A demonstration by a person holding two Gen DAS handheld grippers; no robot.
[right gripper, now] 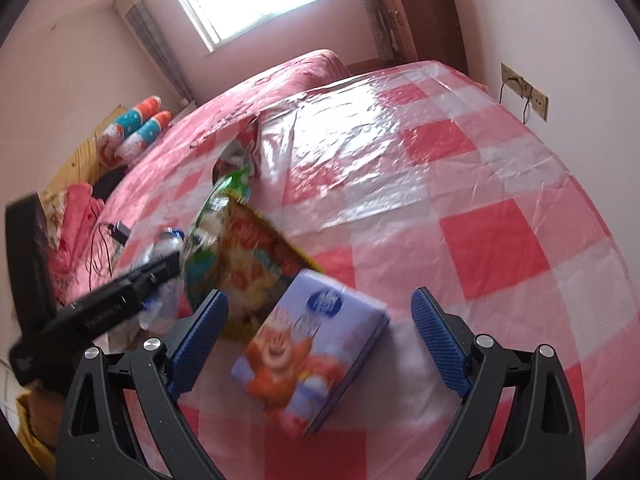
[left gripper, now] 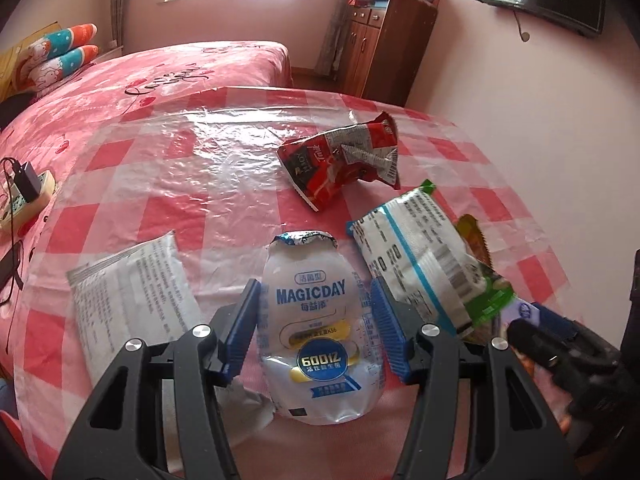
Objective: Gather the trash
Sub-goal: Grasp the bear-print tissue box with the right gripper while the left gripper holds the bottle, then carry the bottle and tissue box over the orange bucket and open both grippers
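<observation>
Left wrist view, crushed bottle (left gripper: 318,336) lengthwise between claw (left gripper: 316,330) pads (foil mouth pointing away)

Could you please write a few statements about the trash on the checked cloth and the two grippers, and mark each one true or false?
1. The MAGICDAY bottle sits between the jaws of the left gripper. True.
2. The red snack wrapper lies beyond the bottle, farther from the left gripper. True.
3. The right gripper is clamped tight on the purple carton. False: its jaws stand wide, with clear gaps on both sides of the carton.
4. The white printed sachet lies to the right of the bottle in the left wrist view. False: it lies to the left.
5. The bottle still has a full cap on. False: only a torn foil rim shows at its mouth.
</observation>
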